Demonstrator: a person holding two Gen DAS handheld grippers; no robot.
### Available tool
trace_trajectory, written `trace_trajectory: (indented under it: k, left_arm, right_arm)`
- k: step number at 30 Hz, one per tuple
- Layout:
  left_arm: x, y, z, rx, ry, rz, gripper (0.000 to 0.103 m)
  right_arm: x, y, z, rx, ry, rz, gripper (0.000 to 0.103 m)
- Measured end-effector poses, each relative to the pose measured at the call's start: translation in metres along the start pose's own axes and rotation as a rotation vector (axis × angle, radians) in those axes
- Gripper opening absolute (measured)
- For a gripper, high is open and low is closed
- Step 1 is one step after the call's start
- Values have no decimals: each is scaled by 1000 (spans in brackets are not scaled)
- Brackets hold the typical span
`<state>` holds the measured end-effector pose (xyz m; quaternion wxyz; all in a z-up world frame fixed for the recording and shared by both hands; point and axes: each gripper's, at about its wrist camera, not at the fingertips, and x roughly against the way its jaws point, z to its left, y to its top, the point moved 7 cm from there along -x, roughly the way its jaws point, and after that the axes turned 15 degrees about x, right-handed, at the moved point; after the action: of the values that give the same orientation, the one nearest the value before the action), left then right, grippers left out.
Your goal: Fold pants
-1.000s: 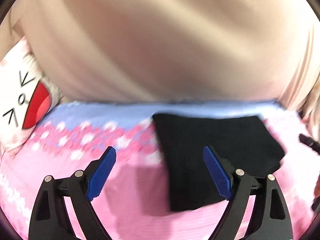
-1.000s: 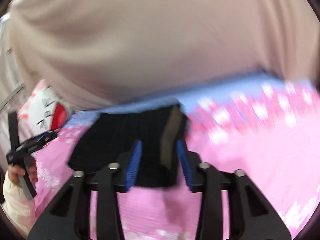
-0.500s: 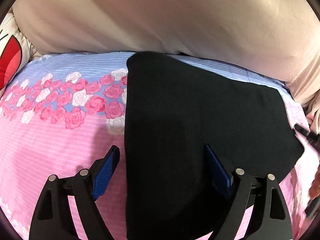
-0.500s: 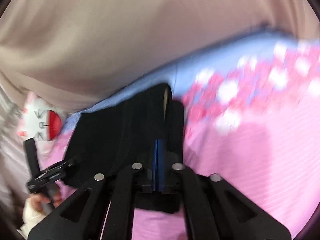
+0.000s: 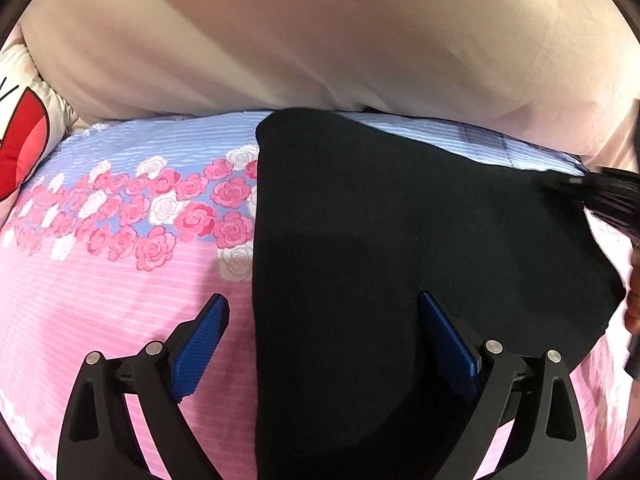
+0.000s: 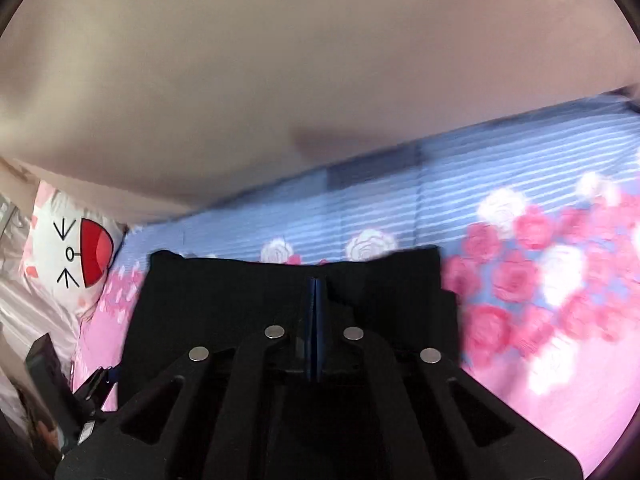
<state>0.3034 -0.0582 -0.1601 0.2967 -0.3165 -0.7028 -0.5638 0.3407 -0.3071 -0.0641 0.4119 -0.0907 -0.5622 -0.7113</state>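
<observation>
Change vs. 0.5 s ago, left wrist view: the framing is staying nearly the same; the right gripper [image 5: 608, 196] is now entering at the right edge, reaching onto the far right corner of the black pants [image 5: 400, 248], where only a sliver of it was showing before. Right wrist view: the camera is sitting lower and closer over the pants [image 6: 240, 300], and the fabric edge that was standing lifted beyond the closed pads is now lying lower.

Left to right, left wrist view: the cartoon cushion [image 5: 24, 136] is sitting at the far left edge. The floral sheet [image 5: 120, 280] is covering the bed, with a blue band at the back and pink in front. The left gripper [image 5: 320, 320] is hanging with its jaws spread wide, gripping nothing; its left pad is over bare sheet and its right pad is over the pants. The pants are lying folded and flat on the sheet, right of centre.

Right wrist view: the right gripper [image 6: 315, 292] is clamped fully together on the pants' near edge, blue pads touching. The beige curtain [image 6: 320, 80] is filling the background.

Counts: pants 1; grippers 2; cushions 1; sheets 1.
</observation>
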Motion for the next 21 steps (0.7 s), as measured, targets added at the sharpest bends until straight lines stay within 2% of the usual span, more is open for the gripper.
trace_trajectory:
  k: [2, 5, 6, 8, 12, 15, 21]
  left_arm:
    - [1, 0, 1, 2, -5, -1, 95]
    - [5, -2, 0, 11, 6, -9, 94]
    - [9, -2, -2, 9, 14, -15, 92]
    - [28, -5, -8, -4, 34, -39, 90]
    - [78, -14, -27, -86, 63, -142, 91]
    - [107, -24, -39, -120, 82, -178, 91]
    - [148, -47, -52, -142, 85, -219, 91]
  right_arm:
    - [20, -14, 15, 49, 6, -12, 2]
    - [25, -52, 6, 104, -159, 50, 2]
    - [31, -52, 8, 86, -153, 46, 0]
    - [54, -59, 15, 47, -147, 5, 3]
    - [113, -62, 46, 128, -257, -88, 5]
    - [132, -64, 67, 168, -313, -116, 6]
    - [147, -75, 96, 157, -312, -145, 6]
